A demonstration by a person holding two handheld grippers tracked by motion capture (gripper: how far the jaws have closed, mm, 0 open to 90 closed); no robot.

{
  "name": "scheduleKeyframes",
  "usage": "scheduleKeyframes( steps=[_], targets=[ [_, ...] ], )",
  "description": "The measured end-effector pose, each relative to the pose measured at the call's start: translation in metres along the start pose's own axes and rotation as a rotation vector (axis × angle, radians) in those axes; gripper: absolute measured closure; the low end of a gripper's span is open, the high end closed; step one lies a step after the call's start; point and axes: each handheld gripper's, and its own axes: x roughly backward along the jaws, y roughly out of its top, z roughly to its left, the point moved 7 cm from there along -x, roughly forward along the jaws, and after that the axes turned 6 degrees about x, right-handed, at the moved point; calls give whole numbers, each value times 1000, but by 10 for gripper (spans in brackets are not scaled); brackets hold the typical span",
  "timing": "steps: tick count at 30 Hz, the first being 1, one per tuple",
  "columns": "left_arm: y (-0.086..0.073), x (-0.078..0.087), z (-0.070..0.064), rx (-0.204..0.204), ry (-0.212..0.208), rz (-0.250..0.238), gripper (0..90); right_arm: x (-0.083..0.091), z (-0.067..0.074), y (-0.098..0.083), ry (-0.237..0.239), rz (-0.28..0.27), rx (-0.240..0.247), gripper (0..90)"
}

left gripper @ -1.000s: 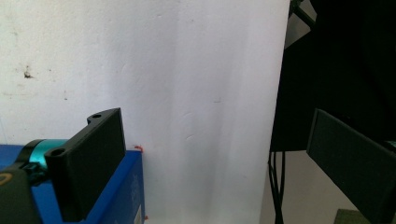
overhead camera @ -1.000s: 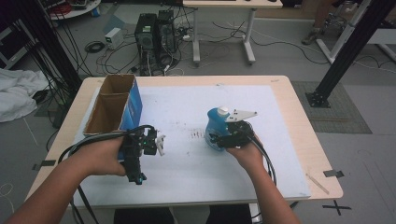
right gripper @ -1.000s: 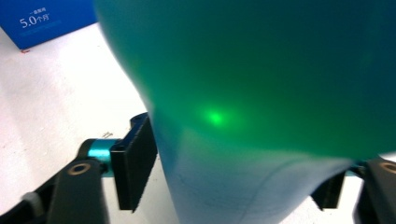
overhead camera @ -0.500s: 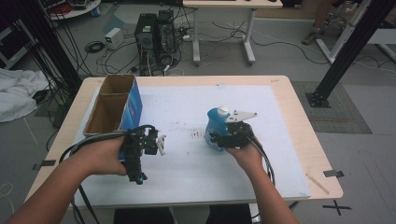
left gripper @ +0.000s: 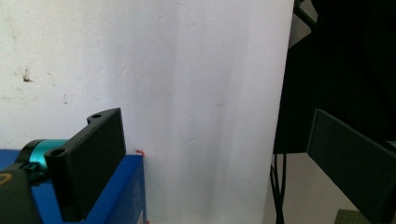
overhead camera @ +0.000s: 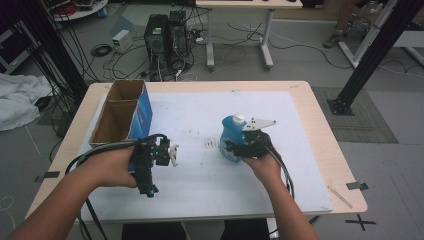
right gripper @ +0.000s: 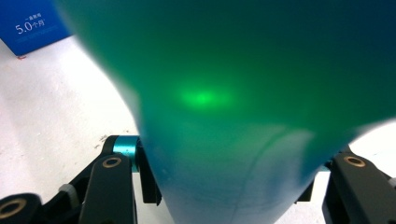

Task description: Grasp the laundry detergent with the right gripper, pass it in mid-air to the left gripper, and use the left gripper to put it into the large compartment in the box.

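Closing on the bottle [overhead camera: 232,144], the right gripper [overhead camera: 239,148] pinches its smooth plastic body low, likely slippery and slightly yielding.

On the table: one blue bottle [overhead camera: 231,139], one open cardboard box [overhead camera: 121,114], and two grippers, left gripper [overhead camera: 172,154] and right gripper [overhead camera: 231,146].

The blue box [right gripper: 32,25] bears white print: "5.0" followed by small characters.
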Motion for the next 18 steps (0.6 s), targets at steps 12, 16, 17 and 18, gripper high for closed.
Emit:
scheduleKeyframes(
  steps=[12,16,17,18],
  targets=[
    [3,3,1,1,8,-2,46,5,1,1,18,2,16,470],
    [7,8,1,-4,20,-2,46,14,5,5,48,-17,48,471],
    [9,10,1,-7,23,-5,46,18,8,8,64,-21,64,471],
    [11,12,2,-7,24,-5,46,24,12,12,81,-23,92,472]
  ],
)
